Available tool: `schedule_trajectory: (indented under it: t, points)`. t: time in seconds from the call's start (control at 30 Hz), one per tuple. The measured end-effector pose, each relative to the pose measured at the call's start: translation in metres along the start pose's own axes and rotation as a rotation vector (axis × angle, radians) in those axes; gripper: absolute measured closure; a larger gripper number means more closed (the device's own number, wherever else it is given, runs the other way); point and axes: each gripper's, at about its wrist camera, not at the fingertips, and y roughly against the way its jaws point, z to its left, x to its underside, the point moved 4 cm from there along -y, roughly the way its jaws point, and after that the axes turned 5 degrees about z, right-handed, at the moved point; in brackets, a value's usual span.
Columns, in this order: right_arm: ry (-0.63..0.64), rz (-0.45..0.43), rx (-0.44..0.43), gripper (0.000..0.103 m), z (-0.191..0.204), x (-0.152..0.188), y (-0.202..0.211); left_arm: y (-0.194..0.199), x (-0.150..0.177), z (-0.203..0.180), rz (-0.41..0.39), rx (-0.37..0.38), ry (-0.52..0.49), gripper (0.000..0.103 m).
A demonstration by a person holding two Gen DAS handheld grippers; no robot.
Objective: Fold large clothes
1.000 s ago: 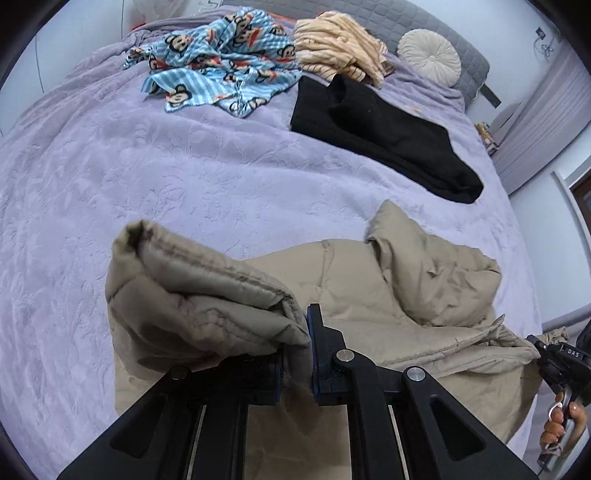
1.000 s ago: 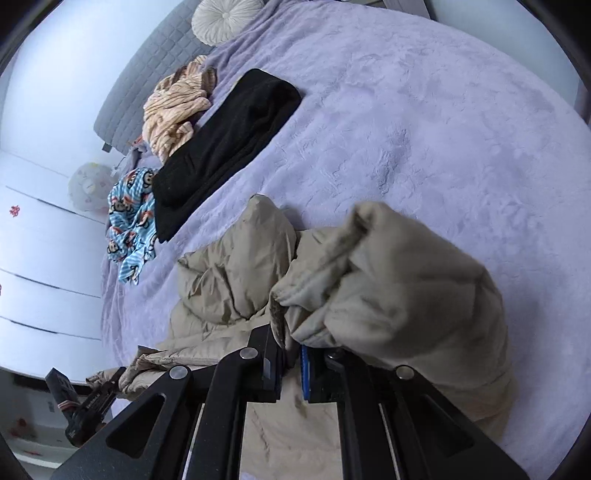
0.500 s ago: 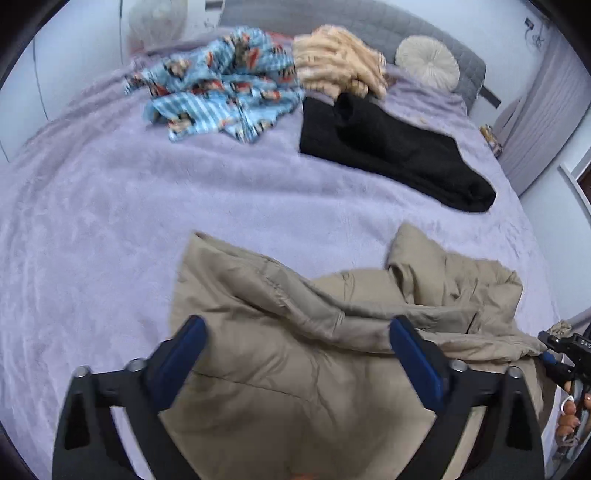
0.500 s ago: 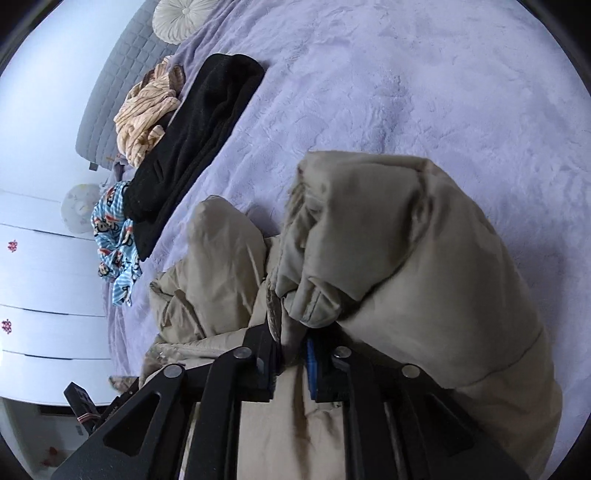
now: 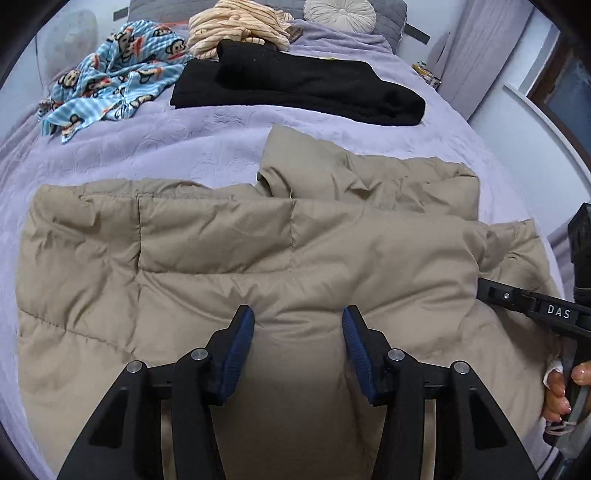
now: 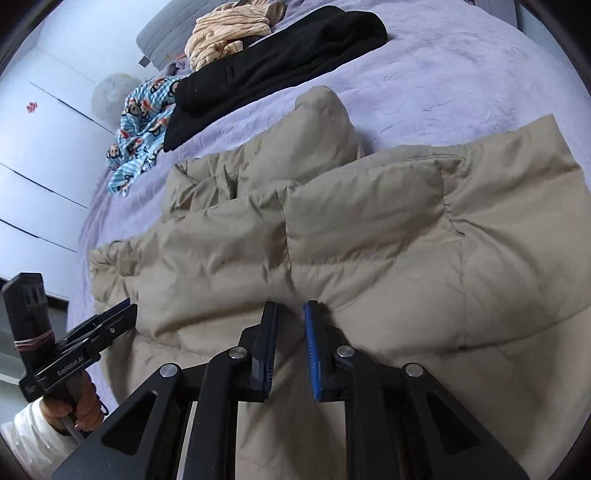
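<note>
While spread flat, beige puffer jacket [image 5: 258, 258] beneath left hand-held gripper [image 5: 298, 326]

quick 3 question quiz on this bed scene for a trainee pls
1. True or false: the left tool is shut on the tan puffer jacket.
2. Which garment lies right beyond the jacket's raised collar? A) black garment B) monkey-print garment C) striped cream garment
3. Fill in: the jacket lies on a ____ coloured bedspread.

Key
1. False: both the left tool and the right tool stand open over the jacket, gripping nothing.
2. A
3. lilac
</note>
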Motion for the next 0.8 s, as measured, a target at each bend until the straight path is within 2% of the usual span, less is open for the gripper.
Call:
schedule_trajectory:
  t: [0.13,0.23,0.3,0.37,0.4,0.47,0.53,0.63,0.7,0.8]
  points:
    - [0.036,-0.036,0.07,0.098,-0.004,-0.025,-0.021,-0.025,-0.028,0.007,-0.006,-0.041,0.027,0.05]
    - [0.003,-0.024,0.069,0.102,-0.01,-0.043,-0.029,-0.018,-0.039,0.016,0.002,-0.052,0.007,0.05]
    - [0.001,-0.014,0.058,0.101,-0.012,-0.045,-0.021,-0.001,-0.04,0.035,-0.041,-0.116,-0.015,0.05]
    - [0.039,-0.036,0.111,0.101,-0.018,-0.04,-0.002,0.01,-0.038,0.066,-0.056,-0.2,0.004,0.05]
    - [0.044,-0.051,0.141,0.101,-0.026,-0.038,0.008,0.01,-0.036,0.089,-0.047,-0.225,0.044,0.05]
    - [-0.008,-0.074,0.194,0.101,-0.06,-0.036,0.025,0.006,-0.032,0.124,-0.018,-0.213,0.134,0.05]
    - [-0.107,-0.096,0.199,0.102,-0.095,-0.037,0.033,-0.003,-0.031,0.146,-0.007,-0.199,0.204,0.05]
    - [-0.292,-0.123,0.125,0.103,-0.129,-0.043,0.022,-0.024,-0.032,0.149,0.006,-0.197,0.213,0.05]
    - [-0.32,-0.126,0.121,0.103,-0.138,-0.05,0.007,-0.034,-0.036,0.145,0.005,-0.217,0.206,0.05]
    - [-0.304,-0.126,0.166,0.103,-0.141,-0.059,-0.004,-0.041,-0.04,0.143,0.012,-0.235,0.203,0.049]
